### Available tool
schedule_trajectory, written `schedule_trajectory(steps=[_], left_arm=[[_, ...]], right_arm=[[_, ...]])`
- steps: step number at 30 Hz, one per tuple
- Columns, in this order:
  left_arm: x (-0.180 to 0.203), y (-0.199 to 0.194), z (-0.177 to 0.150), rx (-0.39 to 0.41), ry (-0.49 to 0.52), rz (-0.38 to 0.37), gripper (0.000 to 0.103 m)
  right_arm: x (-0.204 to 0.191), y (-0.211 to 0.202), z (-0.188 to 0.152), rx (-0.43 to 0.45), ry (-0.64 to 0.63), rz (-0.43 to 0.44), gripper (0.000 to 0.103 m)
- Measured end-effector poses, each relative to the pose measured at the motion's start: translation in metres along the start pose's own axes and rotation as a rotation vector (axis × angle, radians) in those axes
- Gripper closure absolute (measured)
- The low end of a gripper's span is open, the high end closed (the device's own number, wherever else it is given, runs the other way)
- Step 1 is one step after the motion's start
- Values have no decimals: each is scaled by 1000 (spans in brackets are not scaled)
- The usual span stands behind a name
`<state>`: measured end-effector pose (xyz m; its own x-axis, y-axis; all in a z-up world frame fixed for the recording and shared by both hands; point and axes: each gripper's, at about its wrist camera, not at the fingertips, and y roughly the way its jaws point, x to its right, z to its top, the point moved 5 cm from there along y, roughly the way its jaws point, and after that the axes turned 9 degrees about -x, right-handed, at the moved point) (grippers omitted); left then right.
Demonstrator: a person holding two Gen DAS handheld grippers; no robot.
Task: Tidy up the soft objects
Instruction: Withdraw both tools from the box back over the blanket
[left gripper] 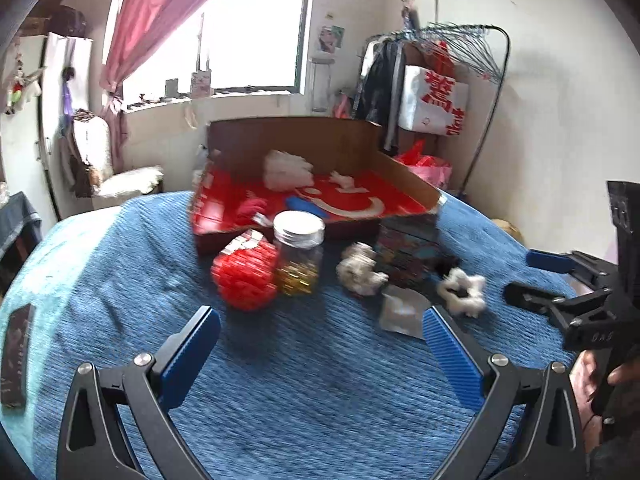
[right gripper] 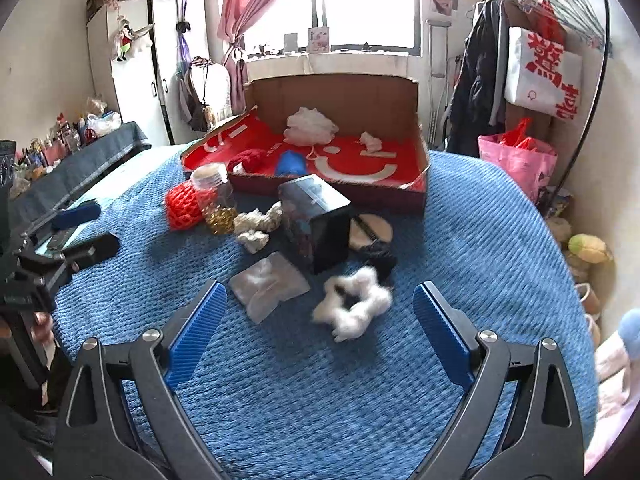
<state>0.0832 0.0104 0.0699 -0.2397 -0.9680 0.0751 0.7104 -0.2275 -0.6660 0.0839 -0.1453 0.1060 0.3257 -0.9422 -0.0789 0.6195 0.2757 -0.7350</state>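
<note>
On the blue bedspread [right gripper: 480,248] a white fluffy scrunchie [right gripper: 354,308] lies just ahead of my right gripper [right gripper: 320,296], which is open and empty. A clear bag of white stuffing [right gripper: 268,286] lies to the scrunchie's left. Further back are a cream knitted piece [right gripper: 258,226], a red knitted ball [right gripper: 184,206] and a black scrunchie [right gripper: 380,258]. The red-lined cardboard tray [right gripper: 380,198] holds a white puff [right gripper: 310,126], a red knit and a blue item. My left gripper [left gripper: 320,320] hovers open over bare bedspread, short of the red ball [left gripper: 246,276] and the cream piece [left gripper: 360,270].
A glass jar [right gripper: 216,198], a dark box [right gripper: 316,224] and a round wooden disc [right gripper: 372,230] stand among the soft things. A dark flat card [left gripper: 16,356] lies at the bed's left edge. A cluttered desk [right gripper: 80,160], a clothes rack [right gripper: 560,40] and a pink bag [right gripper: 516,160] flank the bed.
</note>
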Motion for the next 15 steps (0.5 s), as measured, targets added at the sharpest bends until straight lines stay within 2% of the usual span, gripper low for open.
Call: schedule_trajectory(steps=[7,15], left_arm=[[26,21,-9,-53,32,-45,0],[34,37,-5,-102,49,-60,0]], right_arm=[[-4,14,-11,-27,-10,-8,7],[15,23,-13,-55,23,-8,7]])
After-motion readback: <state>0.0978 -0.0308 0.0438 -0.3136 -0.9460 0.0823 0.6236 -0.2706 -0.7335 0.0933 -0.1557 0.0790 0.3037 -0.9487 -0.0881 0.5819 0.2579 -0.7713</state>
